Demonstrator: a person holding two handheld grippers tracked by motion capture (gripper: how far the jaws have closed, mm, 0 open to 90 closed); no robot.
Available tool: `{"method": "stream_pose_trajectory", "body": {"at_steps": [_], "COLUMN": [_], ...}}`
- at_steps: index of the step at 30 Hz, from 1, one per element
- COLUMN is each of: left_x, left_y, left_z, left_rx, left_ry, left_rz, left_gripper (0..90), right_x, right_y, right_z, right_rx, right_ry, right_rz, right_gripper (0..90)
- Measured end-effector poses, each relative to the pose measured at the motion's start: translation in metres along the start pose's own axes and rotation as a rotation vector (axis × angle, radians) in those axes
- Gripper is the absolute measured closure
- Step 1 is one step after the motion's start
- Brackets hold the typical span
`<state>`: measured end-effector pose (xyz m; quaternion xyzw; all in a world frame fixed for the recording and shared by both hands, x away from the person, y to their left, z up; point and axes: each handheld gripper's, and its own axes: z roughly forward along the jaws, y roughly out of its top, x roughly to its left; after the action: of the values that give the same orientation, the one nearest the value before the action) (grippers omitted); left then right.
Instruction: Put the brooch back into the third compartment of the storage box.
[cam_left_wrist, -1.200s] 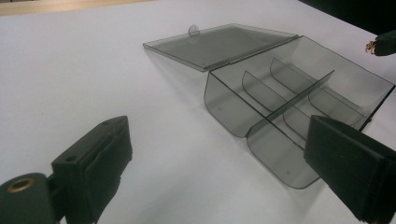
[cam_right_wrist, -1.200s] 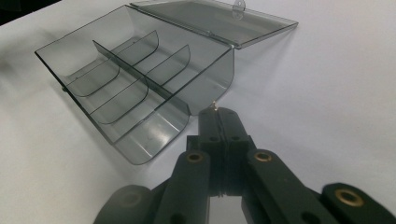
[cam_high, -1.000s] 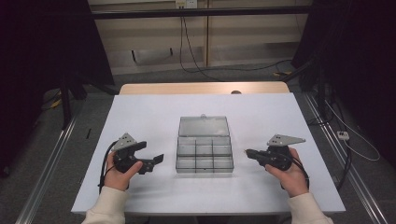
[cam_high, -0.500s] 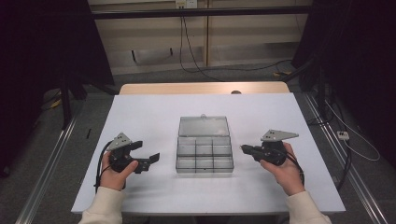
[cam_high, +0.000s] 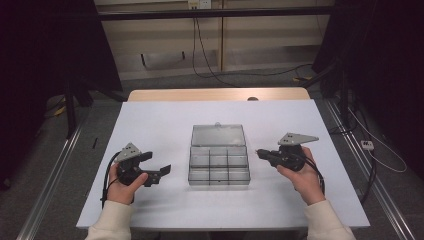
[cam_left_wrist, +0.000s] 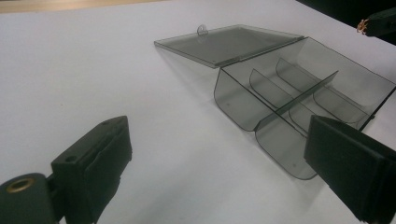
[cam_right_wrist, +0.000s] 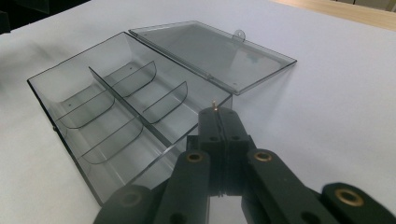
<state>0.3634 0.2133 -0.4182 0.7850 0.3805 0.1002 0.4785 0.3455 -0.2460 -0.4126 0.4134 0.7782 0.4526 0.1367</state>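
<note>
The left hand-held gripper (cam_high: 159, 172) sits low at the person's left, gripped in the left hand (cam_high: 121, 184), its two black jaws spread wide apart and pointing inward toward the middle, with a pale sleeve (cam_high: 109, 225) covering the forearm behind it. The right hand-held gripper (cam_high: 260, 152) is gripped in the right hand (cam_high: 300, 176) on the opposite side, its jaws pressed together with a tiny brass-coloured piece (cam_right_wrist: 214, 105) pinched at their tips, also pointing inward.
</note>
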Motion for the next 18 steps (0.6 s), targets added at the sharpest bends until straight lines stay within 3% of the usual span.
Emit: {"method": "stream_pose_trajectory", "body": {"at_steps": [18], "left_x": [0.000], "left_y": [-0.002], "left_z": [-0.002], "left_rx": [-0.004], "left_ry": [0.002], "left_rz": [0.002], "left_gripper": [7.4], "right_x": [-0.005], "right_y": [0.014], "right_z": [0.005], "right_rx": [-0.025], "right_ry": [-0.013], "right_rz": [0.005], "right_gripper": [89.8]}}
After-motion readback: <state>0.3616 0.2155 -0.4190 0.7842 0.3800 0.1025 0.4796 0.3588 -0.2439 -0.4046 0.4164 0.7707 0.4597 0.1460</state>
